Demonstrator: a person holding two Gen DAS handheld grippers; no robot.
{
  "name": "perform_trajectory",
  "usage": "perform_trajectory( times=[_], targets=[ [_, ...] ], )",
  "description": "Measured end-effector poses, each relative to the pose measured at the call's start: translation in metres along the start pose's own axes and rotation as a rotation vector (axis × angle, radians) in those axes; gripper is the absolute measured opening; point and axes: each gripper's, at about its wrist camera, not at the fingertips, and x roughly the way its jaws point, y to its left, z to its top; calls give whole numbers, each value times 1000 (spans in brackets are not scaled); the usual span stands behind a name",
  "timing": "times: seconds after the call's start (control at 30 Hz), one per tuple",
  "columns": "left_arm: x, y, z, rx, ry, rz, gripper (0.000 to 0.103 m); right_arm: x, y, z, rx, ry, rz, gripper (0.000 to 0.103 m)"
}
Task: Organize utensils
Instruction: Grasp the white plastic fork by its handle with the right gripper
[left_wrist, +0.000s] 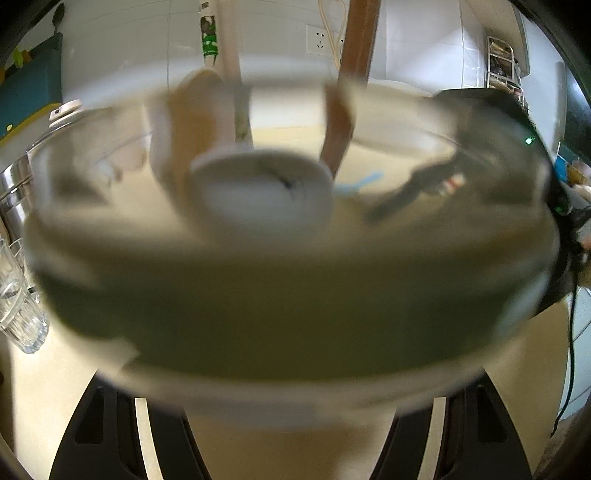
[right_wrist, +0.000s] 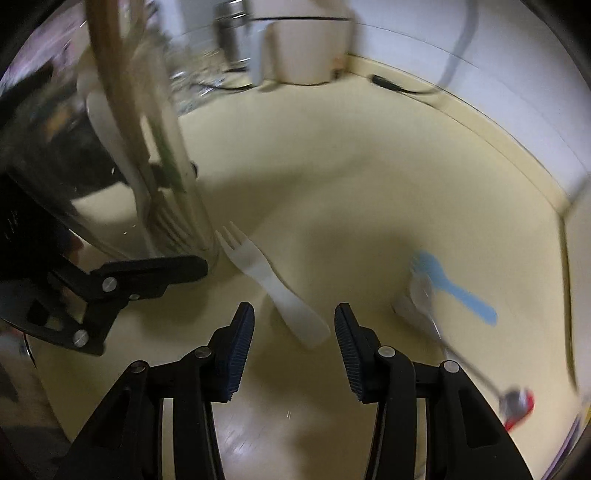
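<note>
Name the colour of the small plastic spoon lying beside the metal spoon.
Light blue small plastic spoon, clearest in the right wrist view.

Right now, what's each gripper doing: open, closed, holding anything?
Left gripper: closed around the glass jar that holds utensils.
Right gripper: open and empty, fingers on either side of the white fork lying on the counter.

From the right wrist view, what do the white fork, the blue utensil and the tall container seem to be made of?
White fork: probably plastic, matte, opaque, thick flat handle. Blue utensil: likely plastic too, with uniform pale colour and no metallic shine; blur hides detail. Tall container: clear glass or clear plastic, glossy; the utensils inside show through its wall.
</note>
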Motion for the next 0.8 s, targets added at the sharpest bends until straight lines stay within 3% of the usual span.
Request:
perform_trajectory(
  times=[0.2, 0.27, 0.33, 0.43, 0.6, 0.8],
  targets=[
    [-1, -1, 0, 2, 6, 2, 72, 25, 4, 17, -84, 40, 44, 45],
    [4, -3, -1, 1, 8, 1, 72, 25, 1, 22, -78, 24, 41, 38],
    [4, -3, -2, 1, 8, 1, 72, 25, -3, 24, -55, 20, 16, 19],
    [4, -3, -2, 2, 8, 1, 72, 21, -12, 18, -4, 14, -40, 12],
    [3, -3, 1, 1, 8, -1, 72, -1, -28, -17, 163, 11, -123, 12],
    [5, 0, 2, -3, 9, -9, 72, -37, -34, -71, 365, -5, -118, 12]
  ],
)
